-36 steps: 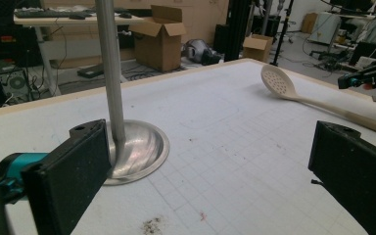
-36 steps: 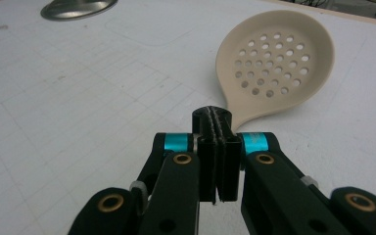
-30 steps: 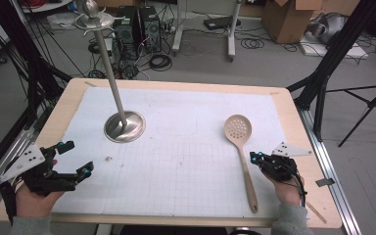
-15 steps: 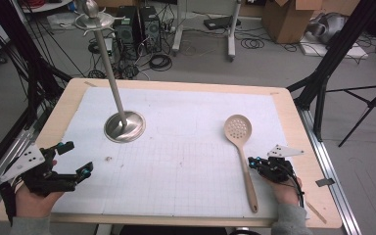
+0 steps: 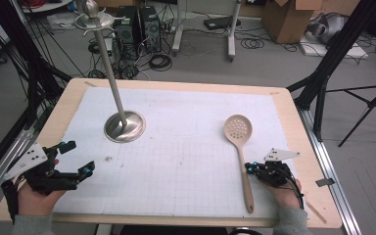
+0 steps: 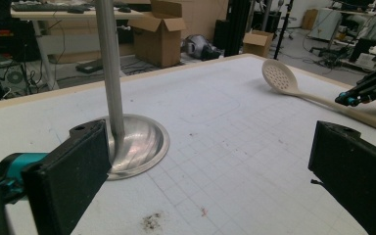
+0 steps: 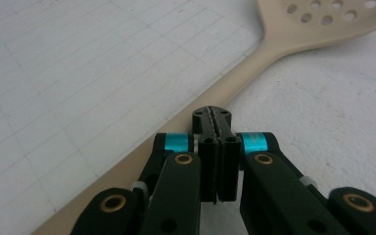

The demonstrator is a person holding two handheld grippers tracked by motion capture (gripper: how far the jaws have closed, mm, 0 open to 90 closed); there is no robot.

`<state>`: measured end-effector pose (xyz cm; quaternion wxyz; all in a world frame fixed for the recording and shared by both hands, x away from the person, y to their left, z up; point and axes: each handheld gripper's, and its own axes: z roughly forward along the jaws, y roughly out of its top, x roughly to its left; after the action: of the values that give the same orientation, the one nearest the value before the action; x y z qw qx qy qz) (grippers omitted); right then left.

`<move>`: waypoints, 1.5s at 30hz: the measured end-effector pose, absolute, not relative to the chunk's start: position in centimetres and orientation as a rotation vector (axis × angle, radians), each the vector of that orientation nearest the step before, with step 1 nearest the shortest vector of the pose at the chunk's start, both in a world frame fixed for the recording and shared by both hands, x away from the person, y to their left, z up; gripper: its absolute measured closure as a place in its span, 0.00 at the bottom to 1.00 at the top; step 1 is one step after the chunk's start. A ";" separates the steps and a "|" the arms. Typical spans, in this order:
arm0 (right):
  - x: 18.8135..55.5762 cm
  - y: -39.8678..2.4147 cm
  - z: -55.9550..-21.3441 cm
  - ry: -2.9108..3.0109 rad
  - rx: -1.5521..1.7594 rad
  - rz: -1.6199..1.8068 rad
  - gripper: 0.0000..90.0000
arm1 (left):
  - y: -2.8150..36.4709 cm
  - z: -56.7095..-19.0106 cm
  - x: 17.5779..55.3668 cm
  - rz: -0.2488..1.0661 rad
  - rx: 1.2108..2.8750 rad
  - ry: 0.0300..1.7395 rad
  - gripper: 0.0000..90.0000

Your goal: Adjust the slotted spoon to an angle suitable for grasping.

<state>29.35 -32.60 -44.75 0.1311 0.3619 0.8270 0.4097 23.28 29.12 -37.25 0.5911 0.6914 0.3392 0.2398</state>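
Spoon (image 5: 240,147) with holes in its bowl lies flat on the desk (image 5: 186,156), well to the right of the tall metal stand (image 5: 122,122). From above, the right claw (image 5: 248,168) sits just beside the spoon's long handle. The right gripper view shows more: this claw (image 7: 214,120) is pressed together, pinching nothing, with its tip right over the handle (image 7: 176,132); I cannot tell if it touches. The left gripper view shows the left claw (image 6: 210,161) spread wide, with the stand's round base (image 6: 137,144) close in front and the spoon (image 6: 284,81) far off past it. From above, the left claw (image 5: 76,157) is near the stand, at the desk's front edge. The right claw has moved in closer to the spoon than before. The left claw has stayed put. Boxes (image 5: 286,17) and cables (image 5: 159,61) lie on the floor behind the stand.
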 end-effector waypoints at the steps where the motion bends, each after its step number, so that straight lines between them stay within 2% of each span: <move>1: 29.3 -32.5 -44.7 2.406 1.049 1.184 1.00 | 29.1 -37.3 23.3 0.558 1.608 0.788 0.03; 12: 29.4 -30.8 -44.8 2.480 0.961 1.197 1.00 | 29.0 -37.3 23.4 0.554 1.609 0.792 0.03; 18: 29.8 -31.4 -44.2 2.428 0.978 1.250 1.00 | 29.2 -37.4 23.2 0.555 1.607 0.793 0.03; 22: 30.8 -31.0 -43.3 2.393 0.919 1.258 1.00 | 29.5 -37.5 22.9 0.559 1.598 0.804 0.03; 38: 35.4 -28.1 -43.5 2.438 0.862 1.142 1.00 | 29.3 -37.6 22.9 0.557 1.605 0.800 0.03; 45: 35.8 -28.3 -43.9 2.449 0.880 1.085 1.00 | 29.6 -37.7 22.9 0.556 1.605 0.813 0.03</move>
<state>35.79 -28.30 -43.90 0.1605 0.3081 0.8573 0.3800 22.89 29.58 -37.73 0.5887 0.6890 0.3489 0.2387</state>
